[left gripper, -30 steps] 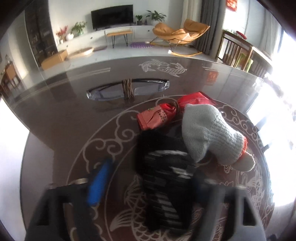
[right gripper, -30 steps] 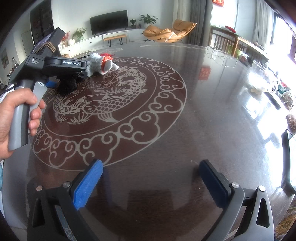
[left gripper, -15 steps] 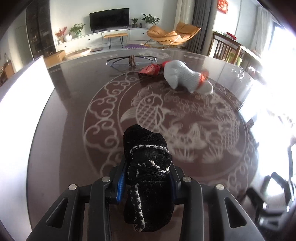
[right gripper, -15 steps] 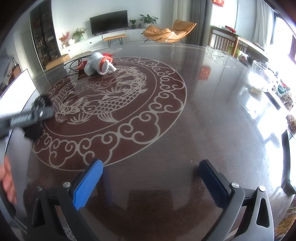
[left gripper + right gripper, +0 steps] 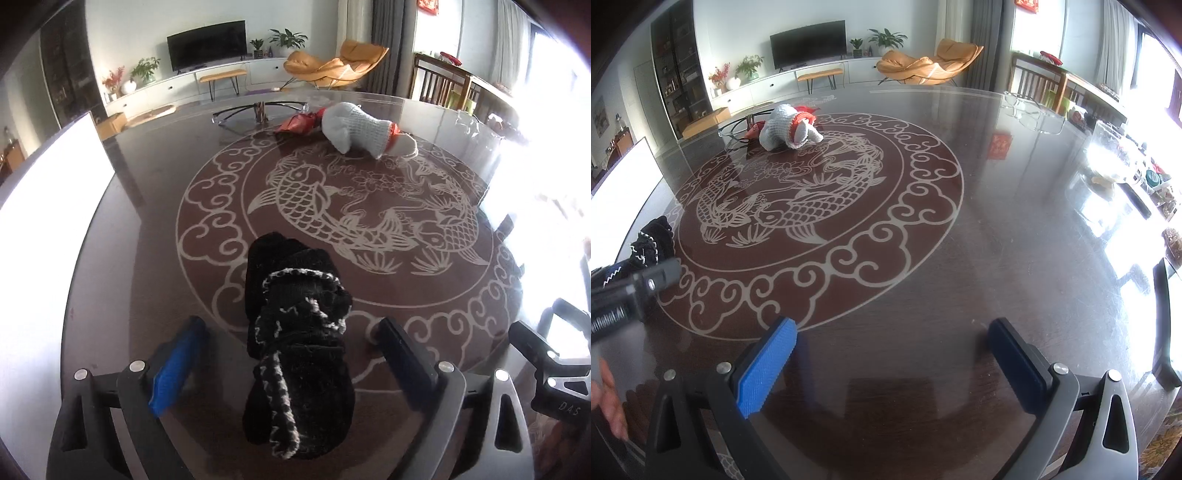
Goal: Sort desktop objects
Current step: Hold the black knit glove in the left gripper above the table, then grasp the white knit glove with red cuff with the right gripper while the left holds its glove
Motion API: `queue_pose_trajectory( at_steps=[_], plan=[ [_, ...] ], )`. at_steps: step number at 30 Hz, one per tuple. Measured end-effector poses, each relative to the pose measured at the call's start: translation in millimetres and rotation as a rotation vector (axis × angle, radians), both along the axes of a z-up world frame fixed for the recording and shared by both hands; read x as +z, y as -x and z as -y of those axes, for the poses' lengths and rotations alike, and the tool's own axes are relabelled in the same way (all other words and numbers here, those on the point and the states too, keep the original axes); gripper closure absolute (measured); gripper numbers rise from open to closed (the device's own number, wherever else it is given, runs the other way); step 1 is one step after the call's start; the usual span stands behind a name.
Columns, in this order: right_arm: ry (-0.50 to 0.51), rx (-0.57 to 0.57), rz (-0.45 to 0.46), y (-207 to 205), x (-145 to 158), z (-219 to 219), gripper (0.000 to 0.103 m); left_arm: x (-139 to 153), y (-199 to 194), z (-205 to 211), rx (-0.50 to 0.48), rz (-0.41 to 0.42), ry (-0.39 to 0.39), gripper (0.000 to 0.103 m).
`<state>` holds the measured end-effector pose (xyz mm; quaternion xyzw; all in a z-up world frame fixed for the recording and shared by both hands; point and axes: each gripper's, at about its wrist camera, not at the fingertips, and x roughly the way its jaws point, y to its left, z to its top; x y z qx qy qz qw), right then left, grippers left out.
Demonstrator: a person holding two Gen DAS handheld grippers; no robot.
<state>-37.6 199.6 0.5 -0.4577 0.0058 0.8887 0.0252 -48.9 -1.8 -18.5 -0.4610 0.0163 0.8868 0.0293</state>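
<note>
Black knit glove [image 5: 295, 343] lies between wide left jaws, seemingly untouched; right jaws wide, empty.

Both cameras sit low over the desk [image 5: 147, 206], looking along their tools toward the TV wall. The left view looks from the near-left rim, the right from further right. Both share the white glove [image 5: 360, 127] [image 5: 786, 127] at the far side.

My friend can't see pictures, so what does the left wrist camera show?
A black knitted glove with white stitching lies between the left gripper's open jaws on a dark round table with fish patterns. A white knitted glove sits far across.
</note>
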Motion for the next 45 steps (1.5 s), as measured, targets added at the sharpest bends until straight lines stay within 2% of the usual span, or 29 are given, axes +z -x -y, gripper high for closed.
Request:
queue_pose_trajectory(
  at_steps=[6,18,21,23,26,28,30,33,36,37,39,40,41,45],
  plan=[
    [0.0,0.0,0.0,0,0,0,0.0,-1,5,-1,0.0,0.016,-0.001,0.0],
    [0.0,-0.001,0.0,0,0,0,0.0,0,6,2,0.006,0.017,0.0,0.0],
    [0.011,0.041,0.022,6,2,0,0.0,0,6,3,0.008,0.016,0.0,0.0],
    [0.061,0.118,0.002,25,11,-1,0.0,-1,5,0,0.008,0.016,0.001,0.0],
    [0.07,0.209,-0.089,68,42,3,0.0,-1,5,1,0.009,0.016,0.001,0.0],
    [0.065,0.321,-0.084,111,56,18,0.0,-1,5,1,0.008,0.016,0.001,0.0],
    [0.038,0.424,-0.019,153,55,40,0.0,-1,5,1,0.008,0.015,0.001,0.0],
    [-0.047,0.521,0.024,191,42,76,0.0,-1,5,1,0.009,0.015,0.0,0.0],
    [-0.103,0.563,0.033,214,28,99,0.001,-1,5,1,0.009,0.015,0.001,0.0],
    [-0.102,0.554,0.037,222,23,104,0.003,-1,5,1,0.009,0.015,0.002,0.0],
    [-0.034,0.539,0.031,231,20,102,0.025,0,4,3,0.01,0.015,0.002,0.0],
    [0.008,0.536,0.034,233,20,100,0.041,0,4,3,0.01,0.015,0.002,0.0],
    [0.043,0.528,0.037,232,18,97,0.049,0,4,3,0.01,0.015,0.002,0.0],
    [0.083,0.501,0.023,199,17,77,0.052,0,5,4,0.01,0.015,0.001,0.0]
  ],
)
